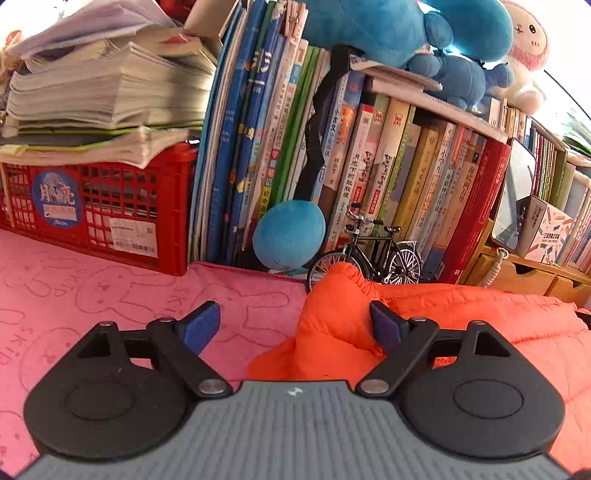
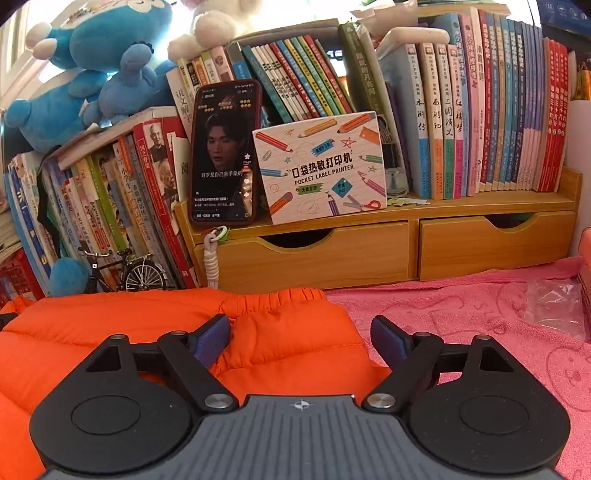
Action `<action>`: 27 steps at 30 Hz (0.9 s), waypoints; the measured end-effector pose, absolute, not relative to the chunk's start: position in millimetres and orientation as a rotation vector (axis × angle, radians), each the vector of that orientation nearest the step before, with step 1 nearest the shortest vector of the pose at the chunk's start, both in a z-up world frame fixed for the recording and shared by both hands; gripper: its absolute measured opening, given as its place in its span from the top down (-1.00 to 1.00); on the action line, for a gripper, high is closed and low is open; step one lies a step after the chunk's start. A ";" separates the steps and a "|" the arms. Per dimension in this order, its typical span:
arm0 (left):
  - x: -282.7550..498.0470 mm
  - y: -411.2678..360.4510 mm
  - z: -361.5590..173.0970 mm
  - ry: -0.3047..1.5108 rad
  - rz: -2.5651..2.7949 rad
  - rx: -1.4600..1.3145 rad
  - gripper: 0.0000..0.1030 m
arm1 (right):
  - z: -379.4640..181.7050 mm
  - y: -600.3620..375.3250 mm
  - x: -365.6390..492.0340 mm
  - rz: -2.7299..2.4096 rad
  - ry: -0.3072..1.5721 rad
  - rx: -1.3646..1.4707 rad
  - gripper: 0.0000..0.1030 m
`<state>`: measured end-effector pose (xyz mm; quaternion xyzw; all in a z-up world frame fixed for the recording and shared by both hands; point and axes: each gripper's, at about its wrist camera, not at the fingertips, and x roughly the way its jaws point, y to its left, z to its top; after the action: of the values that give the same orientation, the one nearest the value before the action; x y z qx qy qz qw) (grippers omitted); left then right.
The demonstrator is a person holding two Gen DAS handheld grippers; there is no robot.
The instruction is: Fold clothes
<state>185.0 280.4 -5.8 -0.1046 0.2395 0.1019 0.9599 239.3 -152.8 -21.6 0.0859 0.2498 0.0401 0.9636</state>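
Note:
An orange puffy garment lies folded on the pink rabbit-print cloth. In the left wrist view its left end bunches up between the fingers of my left gripper, which stands open; the blue pads do not press on the fabric. In the right wrist view the same orange garment fills the lower left, its elastic-edged right end under my right gripper. That gripper is open too, its left pad over the fabric and its right pad over the pink cloth.
A red crate stacked with papers, rows of books, a small model bicycle and blue plush toys line the back. A wooden drawer shelf carries a phone and a printer box. Clear plastic lies right.

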 end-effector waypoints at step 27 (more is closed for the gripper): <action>184.0 55.4 -5.7 0.532 -0.092 0.382 0.15 | -48.9 4.5 84.0 0.281 0.394 0.013 -0.12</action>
<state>184.0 55.4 -5.7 0.1873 0.2612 -0.0452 0.9459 84.0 4.5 -48.9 0.0065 0.1953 0.1390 0.9708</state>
